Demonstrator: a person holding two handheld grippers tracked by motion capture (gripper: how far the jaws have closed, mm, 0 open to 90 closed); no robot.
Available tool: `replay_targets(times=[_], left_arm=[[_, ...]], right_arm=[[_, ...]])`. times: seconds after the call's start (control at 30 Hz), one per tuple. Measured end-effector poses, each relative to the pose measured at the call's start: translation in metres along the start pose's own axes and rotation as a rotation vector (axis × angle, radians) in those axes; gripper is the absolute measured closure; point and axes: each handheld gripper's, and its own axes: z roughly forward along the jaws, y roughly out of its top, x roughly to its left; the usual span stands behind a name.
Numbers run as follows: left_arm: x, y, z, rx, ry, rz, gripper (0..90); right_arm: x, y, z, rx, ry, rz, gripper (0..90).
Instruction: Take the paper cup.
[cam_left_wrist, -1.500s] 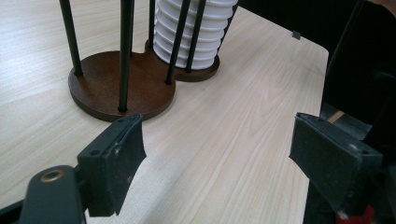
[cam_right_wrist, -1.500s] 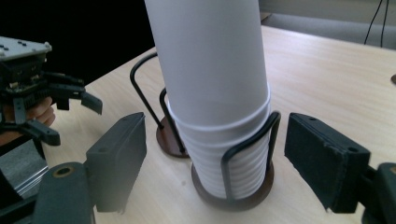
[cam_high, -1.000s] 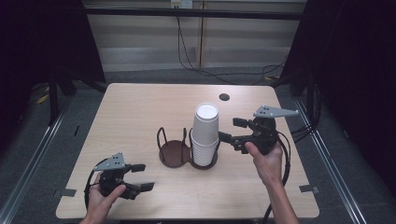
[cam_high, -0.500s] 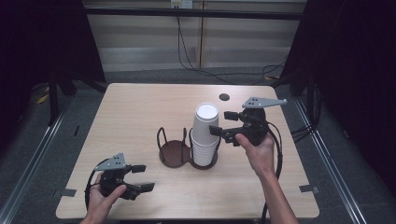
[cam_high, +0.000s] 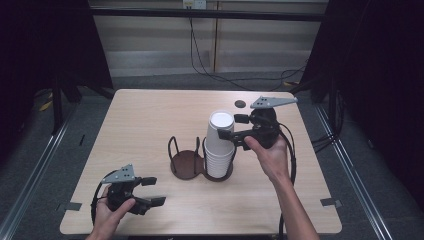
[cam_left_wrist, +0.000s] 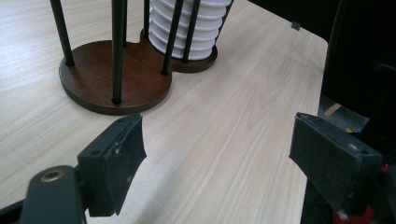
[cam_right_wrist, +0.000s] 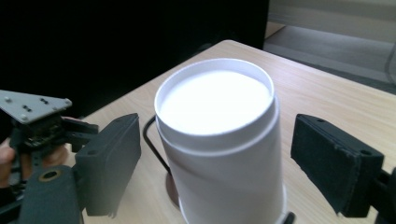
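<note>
The stack of white cups (cam_high: 220, 145) stands upright in the right ring of the dark wire holder (cam_high: 186, 161) at counter (cam_high: 150, 115) centre. The right tool (cam_high: 231, 127), jaws open, straddles the top cup without touching. At seven o'clock, the left tool (cam_high: 152, 191) rests open, empty.

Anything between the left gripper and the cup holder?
Nothing: bare wooden table runs from the left gripper, jaws open and empty, to the cup holder. The left gripper view shows it.
</note>
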Motion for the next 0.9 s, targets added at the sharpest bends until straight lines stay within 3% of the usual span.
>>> replay_targets(times=[0.3, 0.9], left_arm=[[0.0, 0.0, 0.0, 0.003, -0.004, 0.001, 17.8], [-0.001, 0.0, 0.0, 0.005, -0.009, -0.001, 18.7]], right_arm=[[-0.002, 0.005, 0.019, 0.037, -0.002, 0.005, 15.0], [-0.002, 0.006, 0.028, 0.058, -0.025, -0.002, 19.8]])
